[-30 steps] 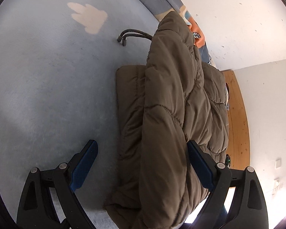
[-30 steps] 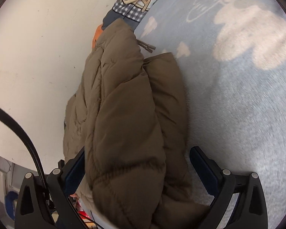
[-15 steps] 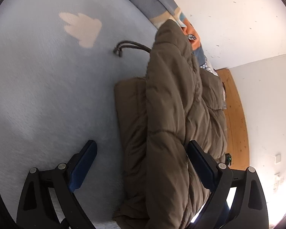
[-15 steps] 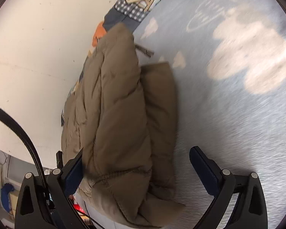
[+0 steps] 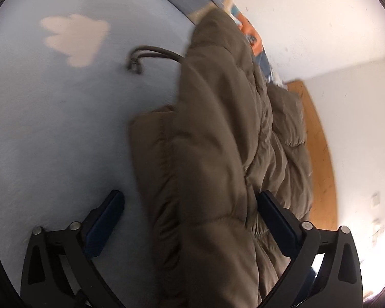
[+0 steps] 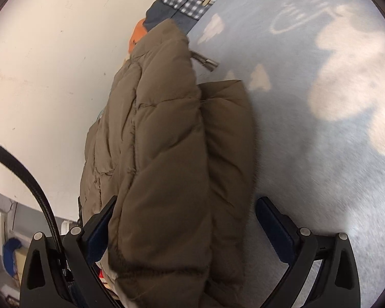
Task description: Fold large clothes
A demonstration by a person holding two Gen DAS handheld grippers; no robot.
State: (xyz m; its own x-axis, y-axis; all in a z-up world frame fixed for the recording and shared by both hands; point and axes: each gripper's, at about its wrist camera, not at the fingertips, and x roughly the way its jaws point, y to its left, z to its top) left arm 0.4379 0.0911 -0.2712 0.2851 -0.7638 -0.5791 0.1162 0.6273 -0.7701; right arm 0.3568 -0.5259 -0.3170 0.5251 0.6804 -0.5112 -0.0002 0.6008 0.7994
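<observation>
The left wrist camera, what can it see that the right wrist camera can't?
Only the left wrist view shows the looped dark drawcord on the blanket and the wooden floor strip. Only the right wrist view shows the checked fabric, the big cream cloud print and a black cable. Both show the brown puffy jacket lying on the light blue blanket by the white wall, each between a wide-open hand-held gripper.

Brown quilted jacket — pale-blue, cloud-patterned blanket

Pale blue blanket, white wall, wooden board
</observation>
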